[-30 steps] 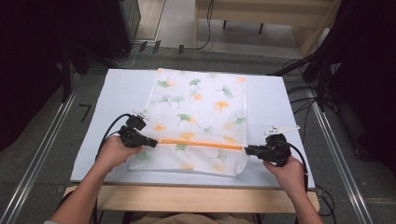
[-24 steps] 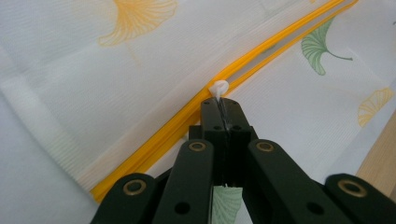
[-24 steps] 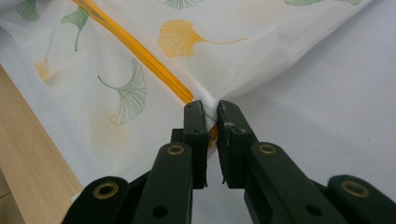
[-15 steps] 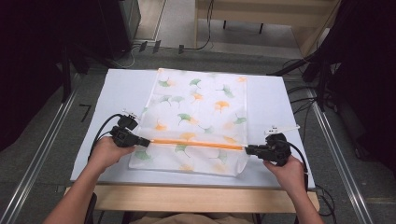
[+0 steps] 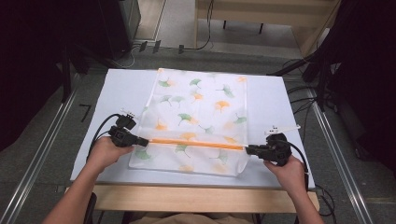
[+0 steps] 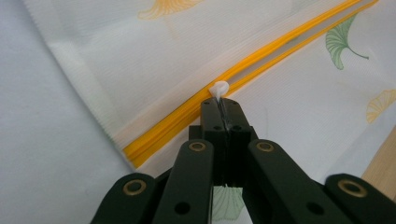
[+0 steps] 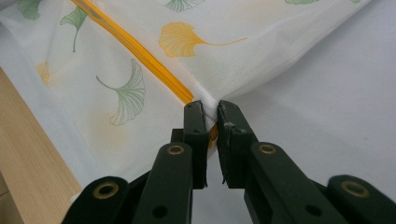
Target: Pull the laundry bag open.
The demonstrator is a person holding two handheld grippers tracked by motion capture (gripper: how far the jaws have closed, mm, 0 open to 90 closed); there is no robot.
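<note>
left claw (image 5: 140, 141): jaws together, clamped on the white zipper pull (image 6: 218, 88), seen close in the left gripper view; pull pokes out just past the tips.
right claw (image 5: 248, 149): jaws pinched on the bag's corner fabric at the zipper's end, thin gap filled by cloth in the right gripper view (image 7: 211, 112).
change, left claw: sits further out toward the bag's left edge than a second ago; the hand (image 5: 105, 151) drew that way along the zipper and the pull came with it.
change, right claw: same spot as before, same grip.
change, bag: lies where it did, no visible shift.
zipper (image 5: 196, 143): orange, starts right at the left claw tips and runs straight to the right claw tips; long axis goes claw to claw, crosswise on the worktop, right end a touch nearer the person.
zipper state: in the left gripper view two orange lines run ahead of the pull with a narrow gap between; behind the pull they sit tight together.
mesh bag (image 5: 201, 105): white with green and orange ginkgo leaves, flat; long axis points away from both claws toward the far worktop edge, short strip of it on the near side of the zipper.
worktop (image 5: 126, 88): pale sheet, bag roughly centred between the claws.
counts: 1 bag, 1 zipper, 1 pull, 2 claws, 2 hands.
right hand (image 5: 289, 170): behind the right claw, near the front edge.
</note>
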